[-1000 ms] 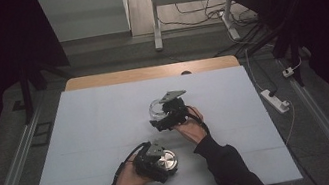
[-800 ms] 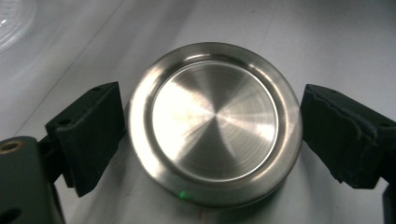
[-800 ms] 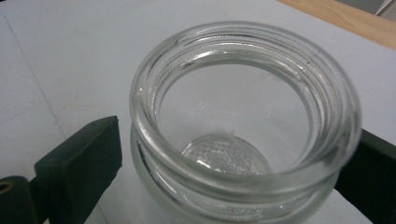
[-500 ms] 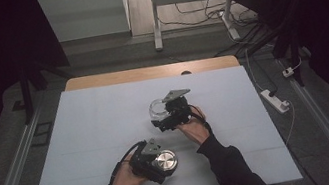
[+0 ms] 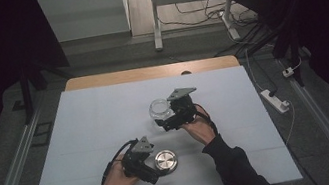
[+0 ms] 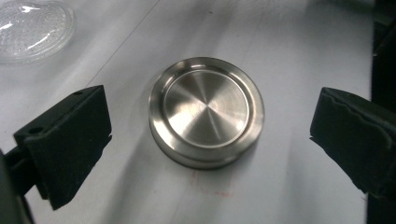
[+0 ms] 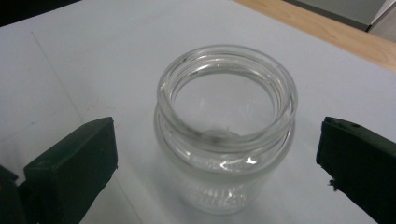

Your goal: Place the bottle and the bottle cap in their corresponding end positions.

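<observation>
In the high view the person's forearms were cut off by the bottom edge, and the left gripper (image 5: pixel 157 167) hid the near-left edge of the metal lid (image 5: pixel 166 161). The right gripper (image 5: pixel 170 121) covered part of the glass jar (image 5: pixel 159 109), whose clear wall was hard to read against the pale top.

The counter (image 5: pixel 93 135) was a flat, matte, light-grey sheet with a wooden strip along its far edge; around it lay dark floor, with cables and a power strip (image 5: pixel 275 99) at the right of the frame.

The lid – round, brushed steel with a raised rim – lay flat low in the centre, its top up. The jar stood upright just above centre, open-mouthed, with a thick threaded neck.

Both grippers' fingers had just been opening: the left fingers (image 6: pixel 70 140) stood wide on either side of the lid, apart from it, and the right fingers (image 7: pixel 74 158) stood wide about the jar – neither holding anything.
</observation>
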Demonstrator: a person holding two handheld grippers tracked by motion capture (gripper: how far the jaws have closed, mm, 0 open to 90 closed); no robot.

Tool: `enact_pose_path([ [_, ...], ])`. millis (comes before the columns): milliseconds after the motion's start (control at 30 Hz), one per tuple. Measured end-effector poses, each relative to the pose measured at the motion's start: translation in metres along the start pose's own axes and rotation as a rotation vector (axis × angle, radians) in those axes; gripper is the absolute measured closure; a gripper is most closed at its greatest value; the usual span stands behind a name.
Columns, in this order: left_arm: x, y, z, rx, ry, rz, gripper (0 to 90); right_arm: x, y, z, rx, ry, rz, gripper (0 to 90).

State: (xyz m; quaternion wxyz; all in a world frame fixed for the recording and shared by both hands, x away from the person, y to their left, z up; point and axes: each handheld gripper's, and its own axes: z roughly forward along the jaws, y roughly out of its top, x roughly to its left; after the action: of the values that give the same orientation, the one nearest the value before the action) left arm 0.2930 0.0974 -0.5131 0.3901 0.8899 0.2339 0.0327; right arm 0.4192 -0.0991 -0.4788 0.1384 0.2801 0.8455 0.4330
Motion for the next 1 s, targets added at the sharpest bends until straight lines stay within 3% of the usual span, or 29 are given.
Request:
enact_pose_path([
  [267,0.005,-0.007,-0.013,-0.058,-0.035,-0.039,0.0,0.006,-0.01,-0.007,0.034,0.012,-0.004,0.0],
  [600,0.009,-0.016,-0.023,-0.077,-0.064,-0.039,0.0,0.013,-0.015,-0.02,0.016,0.02,-0.001,0.0],
  [1000,0.013,-0.026,-0.036,-0.096,-0.061,-0.066,0.0,0.024,-0.02,-0.034,0.001,0.03,-0.022,0.0],
])
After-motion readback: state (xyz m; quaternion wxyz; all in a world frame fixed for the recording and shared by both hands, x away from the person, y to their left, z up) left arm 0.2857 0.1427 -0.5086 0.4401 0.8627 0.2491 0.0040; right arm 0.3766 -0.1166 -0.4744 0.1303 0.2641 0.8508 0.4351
